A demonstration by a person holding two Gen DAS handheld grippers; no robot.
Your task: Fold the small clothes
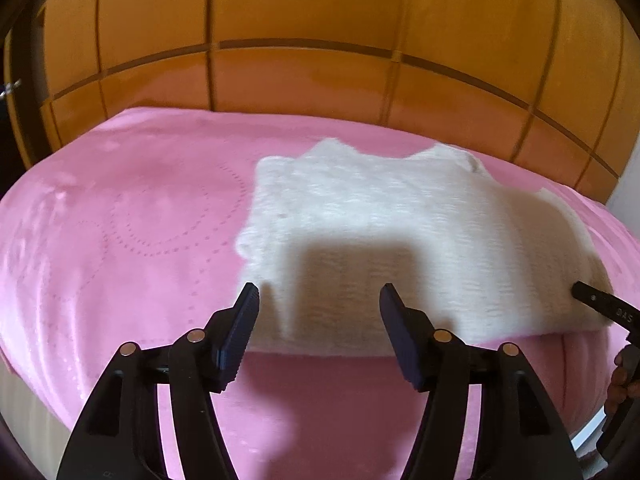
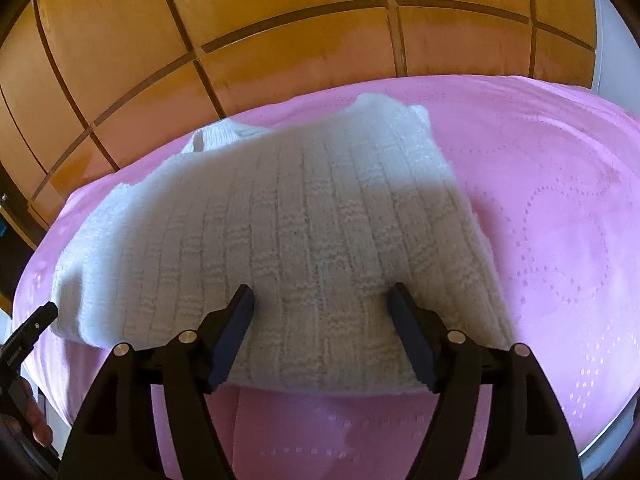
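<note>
A white knitted garment (image 1: 400, 216) lies folded on the pink bed cover (image 1: 120, 220), its folded edge toward me. My left gripper (image 1: 318, 294) hovers open over the garment's near left corner, and its pads do not press the cloth. In the right wrist view the garment (image 2: 280, 220) fills the middle. My right gripper (image 2: 322, 294) stands open above its near edge, with knit showing between the fingers but not pinched. A finger of the right gripper (image 1: 592, 300) shows at the left view's right edge. A finger of the left gripper (image 2: 36, 320) shows at the right view's left edge.
An orange wooden panelled board (image 1: 300, 80) with dark grooves rises behind the bed. The pink cover (image 2: 560, 220) stretches right of the garment and drops over the near edge. A person's hand (image 2: 38, 420) holds the left gripper; a hand (image 1: 622, 376) holds the right one.
</note>
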